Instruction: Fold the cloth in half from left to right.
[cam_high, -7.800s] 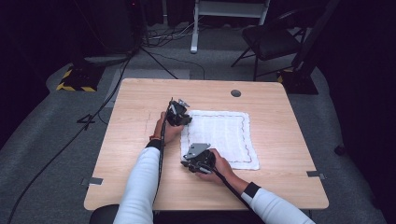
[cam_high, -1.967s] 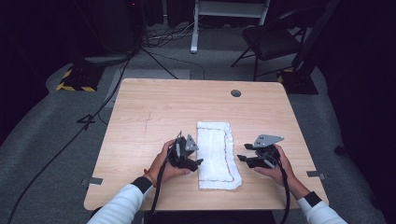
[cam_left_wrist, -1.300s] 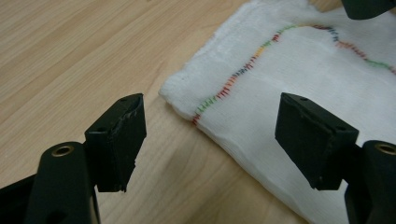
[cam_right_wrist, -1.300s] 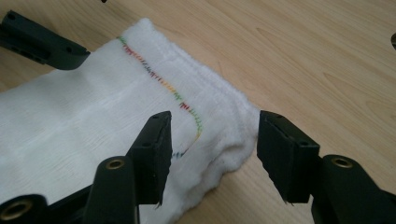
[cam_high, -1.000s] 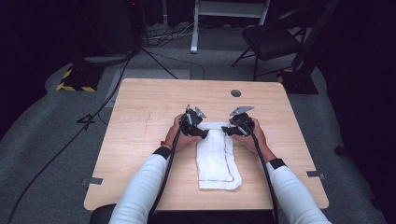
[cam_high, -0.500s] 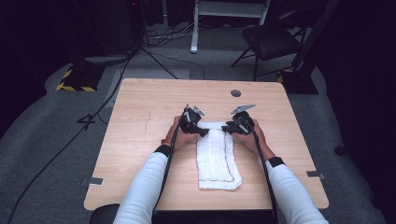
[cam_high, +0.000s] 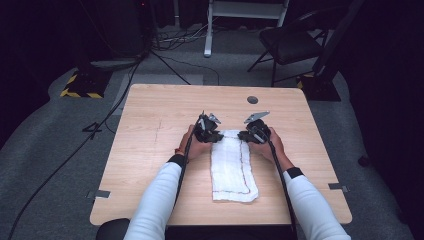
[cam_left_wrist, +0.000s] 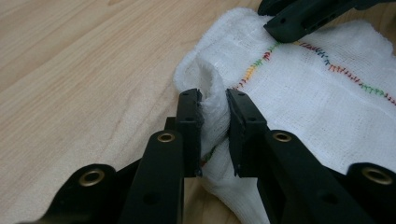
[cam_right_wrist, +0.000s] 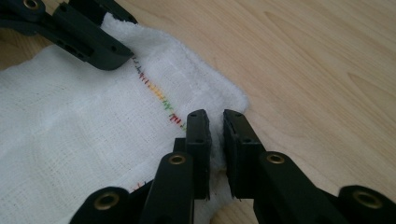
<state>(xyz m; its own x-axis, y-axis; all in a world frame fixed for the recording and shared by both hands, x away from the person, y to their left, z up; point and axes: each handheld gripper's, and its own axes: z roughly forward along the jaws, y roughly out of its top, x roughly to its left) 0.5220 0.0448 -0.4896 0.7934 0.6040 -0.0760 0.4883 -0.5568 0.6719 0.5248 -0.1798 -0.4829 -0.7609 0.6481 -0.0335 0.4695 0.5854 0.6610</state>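
A white cloth (cam_high: 231, 165) with a coloured stitched line lies folded into a long strip on the wooden table (cam_high: 150, 125). At its far left corner, my left gripper (cam_high: 212, 136) has just closed its jaws and now pinches a raised fold of the cloth (cam_left_wrist: 212, 105). My right gripper (cam_high: 246, 136) has likewise just closed, and it pinches the far right corner of the cloth (cam_right_wrist: 196, 88). Each gripper view also shows the other gripper's black jaw resting on the cloth farther off.
A small dark round disc (cam_high: 252, 100) sits on the table near its far edge. Beyond the table stand a dark chair (cam_high: 295, 42) and a white stand (cam_high: 245, 15), with cables on the grey floor.
Earlier the cloth lay spread wide, then folded in half. Over the last second both grippers stayed at the far corners and shut their jaws on the cloth.
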